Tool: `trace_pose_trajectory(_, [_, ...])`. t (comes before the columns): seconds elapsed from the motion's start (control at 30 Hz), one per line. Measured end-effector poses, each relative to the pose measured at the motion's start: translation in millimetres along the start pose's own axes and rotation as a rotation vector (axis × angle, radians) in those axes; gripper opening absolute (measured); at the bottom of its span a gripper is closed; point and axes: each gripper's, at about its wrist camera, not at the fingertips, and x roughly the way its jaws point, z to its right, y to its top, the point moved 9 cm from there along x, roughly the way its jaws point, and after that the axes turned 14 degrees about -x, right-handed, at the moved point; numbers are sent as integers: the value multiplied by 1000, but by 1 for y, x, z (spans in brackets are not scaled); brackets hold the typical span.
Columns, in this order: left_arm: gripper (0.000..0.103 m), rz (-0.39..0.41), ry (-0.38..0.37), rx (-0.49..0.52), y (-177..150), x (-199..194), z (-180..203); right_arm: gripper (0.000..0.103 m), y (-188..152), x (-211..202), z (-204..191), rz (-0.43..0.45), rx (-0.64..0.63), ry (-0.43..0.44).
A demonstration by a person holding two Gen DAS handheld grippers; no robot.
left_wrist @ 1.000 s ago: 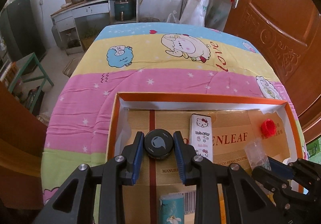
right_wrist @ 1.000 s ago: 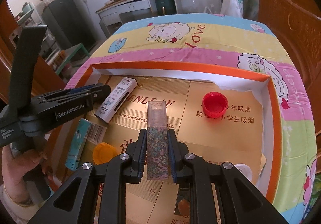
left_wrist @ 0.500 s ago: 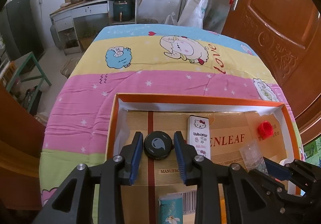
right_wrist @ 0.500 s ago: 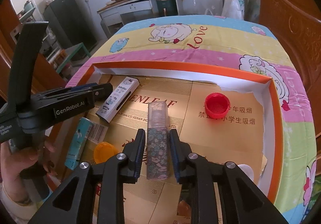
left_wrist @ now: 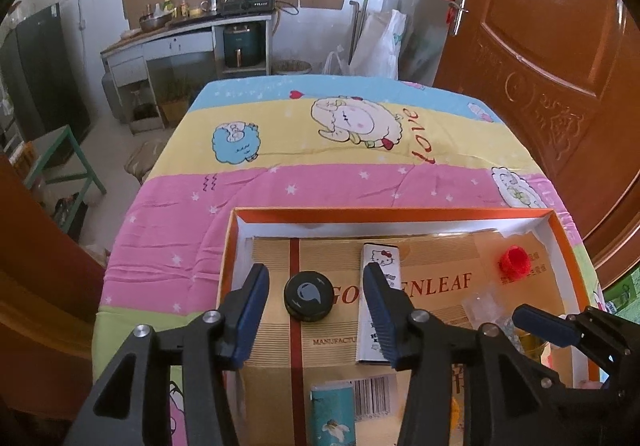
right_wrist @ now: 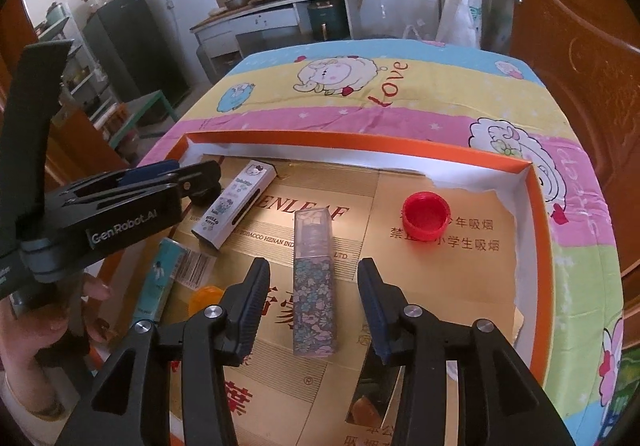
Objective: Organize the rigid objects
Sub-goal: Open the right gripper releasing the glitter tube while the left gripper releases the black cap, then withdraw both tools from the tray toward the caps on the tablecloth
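Left wrist view: both tongs, left tongs [left_wrist: 316, 310] and right tongs [right_wrist: 312, 308], have just spread, black round tin [left_wrist: 308, 296] and floral box [right_wrist: 314, 282] released inside orange tray [left_wrist: 384, 213]; sorting appears underway.

Both wrist views close, angled down, sharing orange-rimmed tray [left_wrist: 400, 212], edges perhaps distorted

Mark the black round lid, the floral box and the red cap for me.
black round lid [left_wrist: 308, 296], left wrist view, centre of its top.
floral box [right_wrist: 314, 298], right wrist view, its patterned lower half.
red cap [right_wrist: 424, 215], right wrist view, its open inside.
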Motion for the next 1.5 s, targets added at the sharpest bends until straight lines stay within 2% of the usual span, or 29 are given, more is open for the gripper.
trace_pose_trajectory(0.07, [49,18,-7,4,1,-4,3,49,0,-1,1,3,3,-8])
trace_pose_trajectory(0.1, [49,23,-8,6,1,-6,4,57,0,-2,2,4,6,-12])
trace_pose_trajectory(0.17, [49,35,-11,13,2,-9,6,64,0,-3,5,12,14,-16])
trace_pose_trajectory(0.3, [49,54,-20,20,1,-16,10,70,2,-7,9,34,34,-22])
trace_pose_trajectory(0.53, [49,76,-48,16,-3,-30,12,71,2,-15,12,51,42,-45])
trace_pose_trajectory(0.6, [54,87,-64,9,-4,-38,13,71,1,-18,11,56,43,-47])
trace_pose_trajectory(0.63, [61,91,-71,6,-5,-42,13,71,1,-21,10,59,45,-47])
trace_pose_trajectory(0.67, [64,97,-78,5,-6,-47,12,71,1,-23,10,63,46,-46])
trace_pose_trajectory(0.93, [64,136,-108,-3,-14,-85,9,71,-2,-55,0,113,50,-59])
trace_pose_trajectory(1.2, [64,183,-128,-5,-32,-125,2,71,-25,-90,-15,141,55,-72])
trace_pose_trajectory(1.33, [64,219,-111,19,-47,-144,1,71,-38,-113,-25,182,37,-123])
trace_pose_trajectory(1.43, [64,304,-49,41,-60,-166,-1,71,-51,-134,-30,240,34,-210])
trace_pose_trajectory(1.5, [64,340,-43,41,-69,-178,-3,71,-60,-145,-36,267,24,-237])
